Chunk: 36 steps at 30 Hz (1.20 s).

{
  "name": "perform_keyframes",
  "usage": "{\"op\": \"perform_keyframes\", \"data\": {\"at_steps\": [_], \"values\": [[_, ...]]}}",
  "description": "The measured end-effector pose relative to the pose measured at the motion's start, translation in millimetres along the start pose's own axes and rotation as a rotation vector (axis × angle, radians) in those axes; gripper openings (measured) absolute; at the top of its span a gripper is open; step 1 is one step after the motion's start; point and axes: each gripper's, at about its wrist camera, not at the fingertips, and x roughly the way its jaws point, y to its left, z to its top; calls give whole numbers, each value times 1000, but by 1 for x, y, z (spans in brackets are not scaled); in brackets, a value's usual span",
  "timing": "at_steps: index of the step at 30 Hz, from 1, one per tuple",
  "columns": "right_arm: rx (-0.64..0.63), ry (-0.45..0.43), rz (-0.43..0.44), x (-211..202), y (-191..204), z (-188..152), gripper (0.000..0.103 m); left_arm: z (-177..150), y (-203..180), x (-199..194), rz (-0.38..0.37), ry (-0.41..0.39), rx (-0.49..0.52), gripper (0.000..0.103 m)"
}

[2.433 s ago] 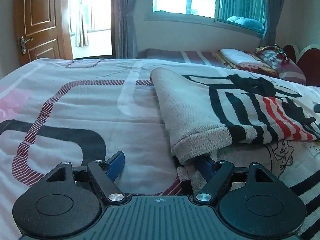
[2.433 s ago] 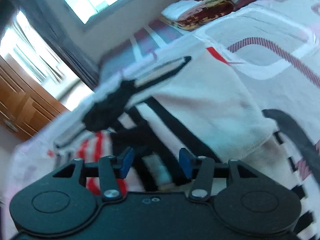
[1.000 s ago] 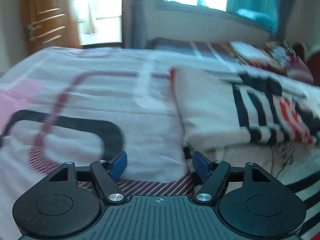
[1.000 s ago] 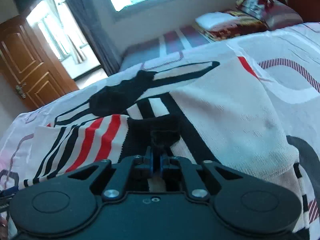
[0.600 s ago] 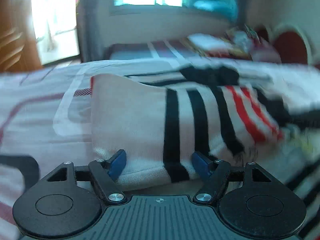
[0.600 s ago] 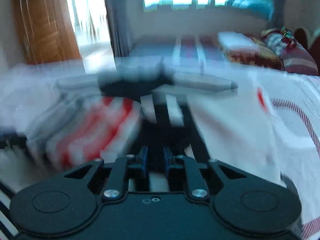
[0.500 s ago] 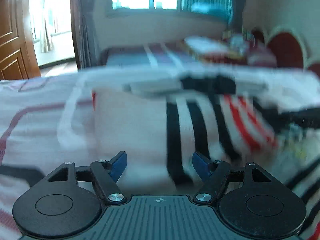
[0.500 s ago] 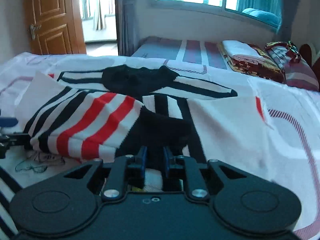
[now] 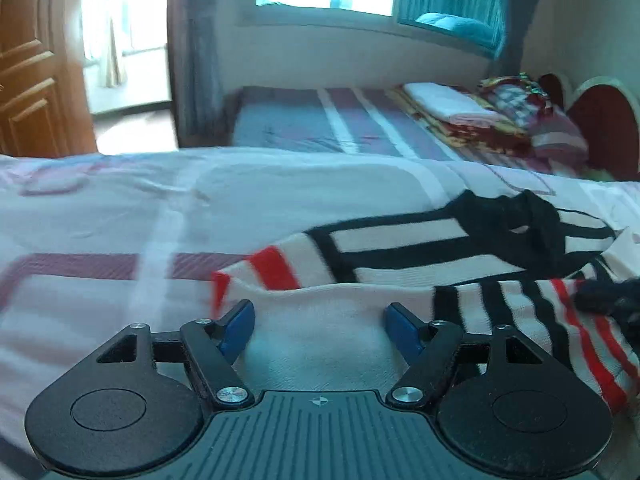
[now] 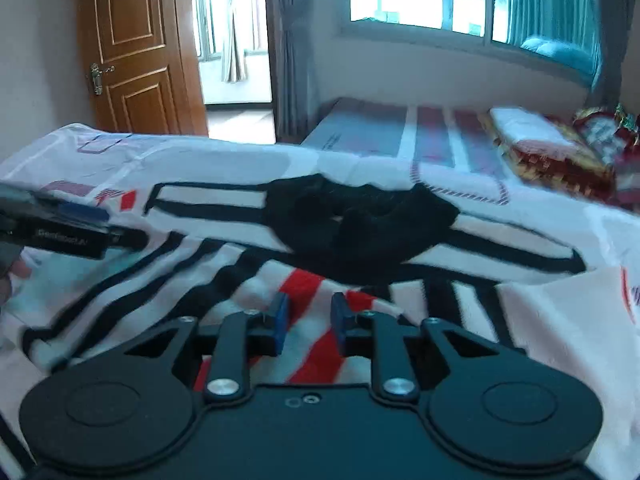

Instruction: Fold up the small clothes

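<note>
A small knit sweater, cream with black and red stripes and a black collar, lies on the bed in the left wrist view (image 9: 400,252) and the right wrist view (image 10: 360,224). Its sleeves are folded across the body. My left gripper (image 9: 318,326) is open, its blue fingers (image 9: 236,326) straddling the cream folded edge low over the bed. My right gripper (image 10: 307,320) is open with a narrow gap, just above the red-striped sleeve (image 10: 304,288), holding nothing. The left gripper also shows at the left edge of the right wrist view (image 10: 76,228).
The bed has a white cover (image 9: 120,216) with maroon and black lines. A second bed (image 10: 400,128) with folded blankets (image 10: 532,140) stands behind, under the window. A wooden door (image 10: 132,48) is at the back left.
My right gripper has let go of the black sleeve end and opened a little; the striped sleeve now lies across the sweater. My left gripper has swung left along the folded edge, still open.
</note>
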Motion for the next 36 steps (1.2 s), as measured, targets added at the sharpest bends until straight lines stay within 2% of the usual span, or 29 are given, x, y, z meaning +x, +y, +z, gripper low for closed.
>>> {"op": "perform_keyframes", "data": {"at_steps": [1,2,4,6,8,9,10,11,12,15,16,17,20,23,25,26,27,28,31,34,36], "values": [[13,-1,-17,-3,-4,1,20,-1,-2,-14,9,-42,-6,73],[27,-9,-42,-10,-8,2,21,-2,-7,-26,-14,-83,-22,73],[68,-49,-40,-25,-18,2,24,-4,-34,-37,-87,-106,-1,73],[85,-56,-27,-28,-19,3,24,-12,-73,-31,-113,-84,97,73],[59,-29,-10,-21,-10,1,24,-23,-97,-20,-136,-38,163,73],[32,-16,-3,-18,-3,-1,21,-33,-102,-13,-115,-8,195,74],[1,-4,-8,-18,0,-5,21,-38,-96,-17,-119,-37,185,83],[-38,-2,-41,-19,0,-11,21,-42,-84,-19,-109,-31,147,85],[-44,-7,-79,-22,-7,-15,21,-46,-70,-25,-116,-32,115,85],[41,2,-171,-43,-54,-30,21,-48,-58,-44,-57,-50,111,85],[51,14,-189,-49,-64,-33,25,-45,-56,-49,-64,-64,96,85],[66,26,-195,-54,-69,-32,25,-43,-56,-56,-70,-78,96,85],[164,8,-125,-76,-81,-31,29,-50,-57,-72,-60,-91,91,85],[336,48,-41,-82,-91,-42,33,-60,-49,-54,-31,-4,61,85],[433,71,17,-75,-94,-50,35,-66,-45,-51,-39,-33,55,85],[443,57,10,-74,-92,-51,34,-65,-45,-50,-38,-31,58,85],[440,53,-3,-72,-88,-51,28,-64,-46,-51,-34,-27,62,85],[439,51,-17,-71,-86,-49,7,-64,-44,-51,-35,-25,61,85],[402,25,-16,-75,-81,-44,6,-67,-40,-54,-35,-24,62,85],[383,-28,-19,-97,-80,-43,6,-66,-36,-65,-77,-43,39,85],[373,-34,-27,-109,-77,-46,6,-64,-41,-64,-88,-36,45,85]]}}
